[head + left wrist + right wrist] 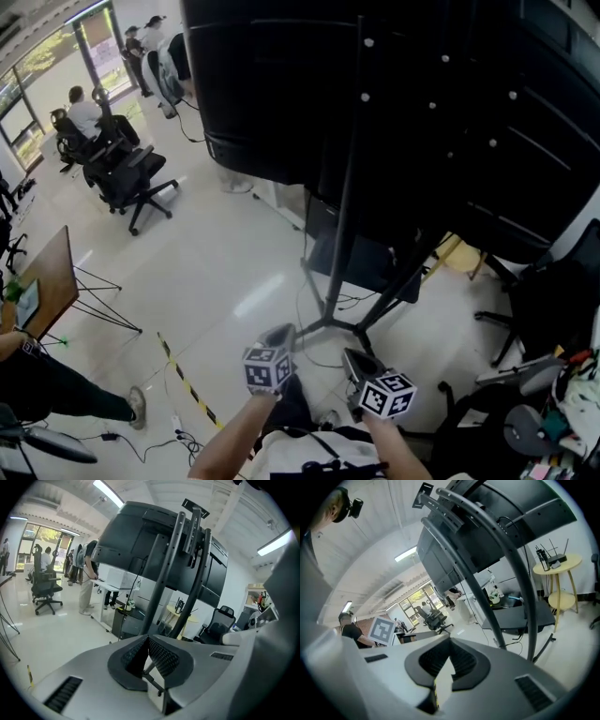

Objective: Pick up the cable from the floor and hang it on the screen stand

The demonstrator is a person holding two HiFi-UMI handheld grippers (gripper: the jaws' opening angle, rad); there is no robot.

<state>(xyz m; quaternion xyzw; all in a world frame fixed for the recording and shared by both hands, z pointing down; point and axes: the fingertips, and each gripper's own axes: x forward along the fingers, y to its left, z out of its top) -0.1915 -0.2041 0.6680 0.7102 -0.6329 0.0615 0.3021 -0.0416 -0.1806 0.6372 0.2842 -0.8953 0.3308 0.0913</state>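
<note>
Two bare forearms reach forward from the bottom of the head view, side by side and tilted a little downward. The left gripper (280,335) has its ribbed pads pressed together, tips touching and nothing caught between them (147,641). The right gripper (355,360), just beside it, is closed the same way and empty (450,643). Each carries a cube printed with black-and-white square markers; these patterns are the only print that can be made out.

Just beyond the tips, a thin dark cable (301,291) lies on the pale floor beside the feet of the screen stand (341,216), apart from both grippers. The stand's black poles rise to a large dark screen (394,84). Striped yellow-and-black tape (183,380) crosses the floor at left.
</note>
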